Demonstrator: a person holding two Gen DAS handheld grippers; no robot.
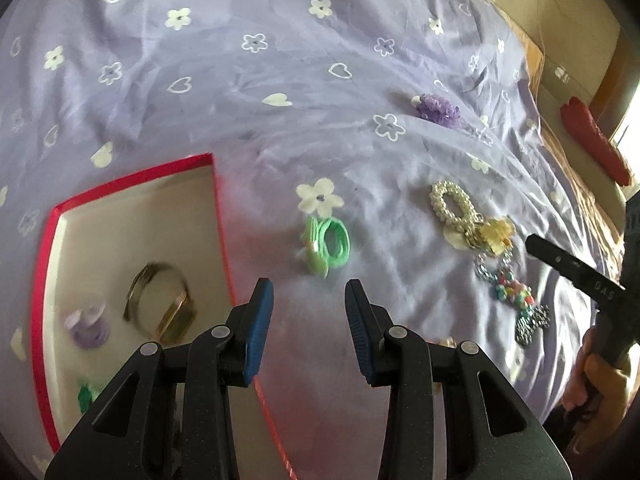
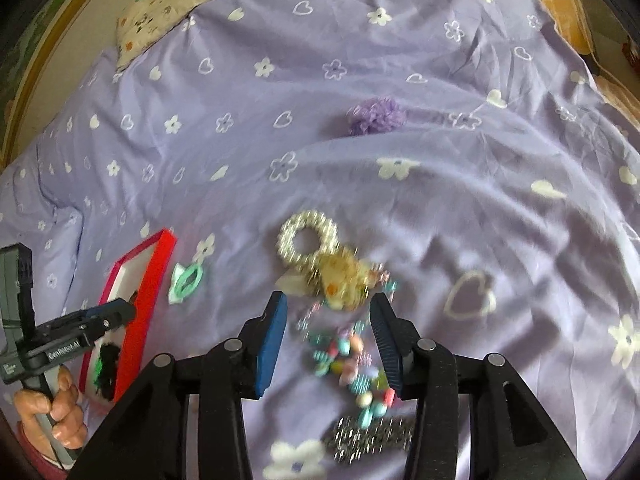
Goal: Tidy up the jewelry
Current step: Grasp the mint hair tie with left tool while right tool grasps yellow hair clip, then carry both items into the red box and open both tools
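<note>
Jewelry lies in two places: some in the red-edged box, more loose on the purple bedspread.

Left gripper stands at lower centre of its view, jaws apart with nothing between them, above bare cloth just right of the box rim. Right gripper also has its jaws apart and empty; the colourful bead chain lies on the cloth in the gap, unpinched.

I judge the job partly done: a metal bangle, a lilac piece and something green are boxed. Left out are the green hair tie, pearl ring, gold charm, bead chain and purple scrunchie.

Only the left view looks into the box; the right view alone shows a patterned pillow at upper left.
</note>
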